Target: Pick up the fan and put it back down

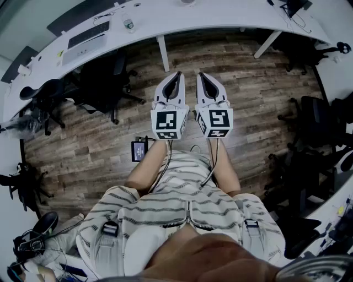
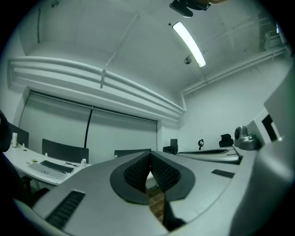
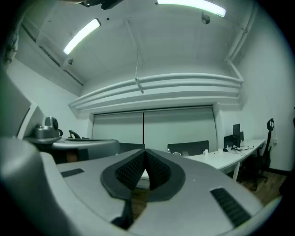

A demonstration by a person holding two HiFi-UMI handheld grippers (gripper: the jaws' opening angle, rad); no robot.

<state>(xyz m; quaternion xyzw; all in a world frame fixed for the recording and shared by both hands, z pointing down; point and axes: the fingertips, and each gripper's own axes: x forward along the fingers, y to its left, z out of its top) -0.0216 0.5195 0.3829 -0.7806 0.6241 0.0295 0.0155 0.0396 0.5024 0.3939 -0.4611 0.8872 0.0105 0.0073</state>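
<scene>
Both grippers are held level and side by side at frame centre of the head view, above the wooden floor (image 1: 248, 93).

The left gripper (image 1: 176, 76) is seen closed, its pads meeting with nothing between them. The right gripper (image 1: 202, 76) is seen the same, closed and empty.

No fan is found in any view. Its place cannot be told. Only the curved white desk (image 1: 220, 16) along the top of the frame, a keyboard (image 1: 88, 34) and a bottle (image 1: 128, 23) at upper left are made out.

Risks judged from here:
- With the jaws closed, a fan could be pushed or tipped if approached before the jaws are opened.
- The fan must first be located. A blind sweep toward the desk could knock the bottle over.
- The cables (image 1: 165, 165) trailing below the grippers could be snagged on a reach.
- The office chairs (image 1: 105, 82) at left stand in the way of that desk stretch.
- The marker cubes sit just beside each other, so they could be knocked together.
</scene>
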